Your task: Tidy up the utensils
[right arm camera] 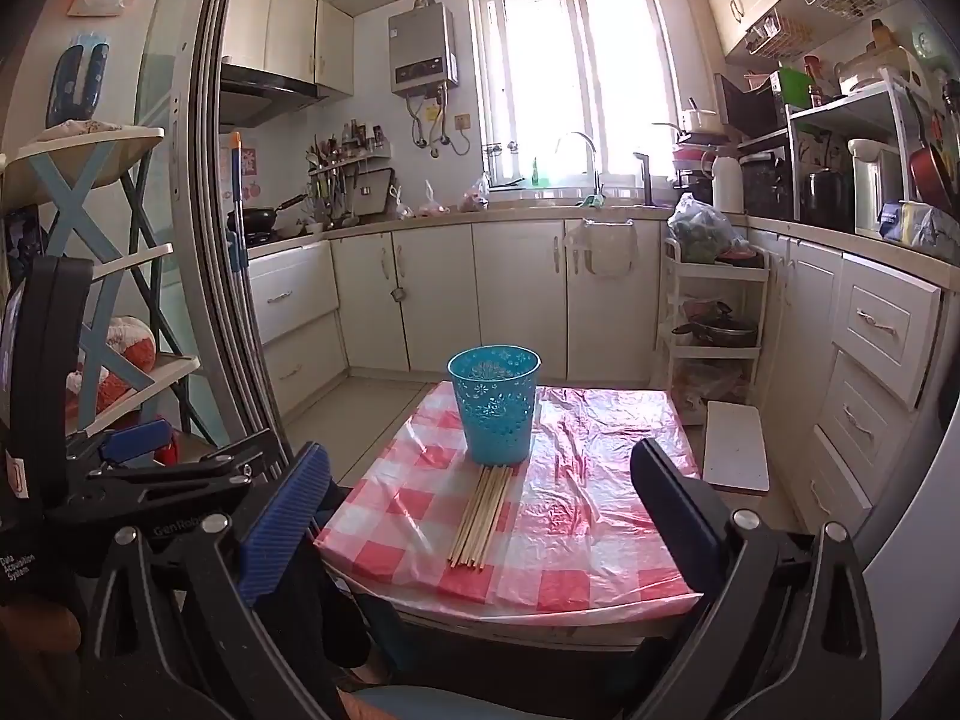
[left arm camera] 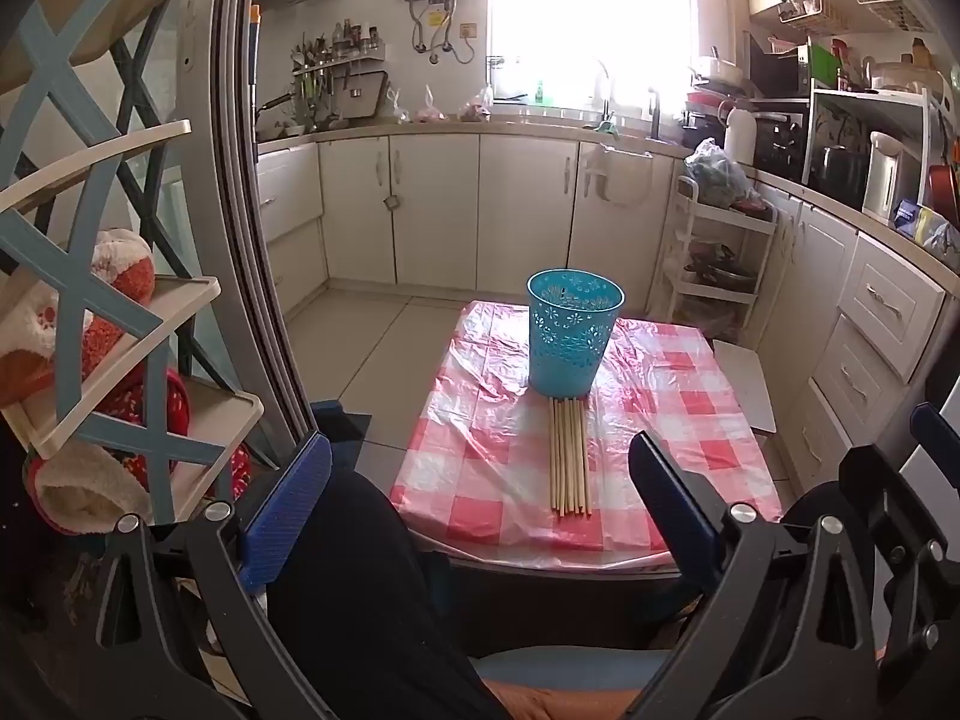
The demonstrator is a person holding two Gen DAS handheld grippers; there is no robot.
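Observation:
A bundle of wooden chopsticks (left arm camera: 570, 459) (right arm camera: 482, 524) lies flat on a small table with a red-and-white checked cover (left arm camera: 690, 420) (right arm camera: 600, 516). Just beyond their far ends stands a blue perforated plastic holder (left arm camera: 573, 330) (right arm camera: 495, 405), upright. My left gripper (left arm camera: 480, 501) is open and empty, held short of the table's near edge. My right gripper (right arm camera: 480, 507) is also open and empty, back from the table. The left gripper's body (right arm camera: 138, 468) shows at the left of the right wrist view.
A blue-and-cream shelf rack (left arm camera: 120, 330) with soft toys stands close on the left, beside a sliding door frame (left arm camera: 240, 210). Cream kitchen cabinets (left arm camera: 480, 210) line the back and right. A white trolley (left arm camera: 714, 264) and a white board (right arm camera: 737, 447) sit right of the table.

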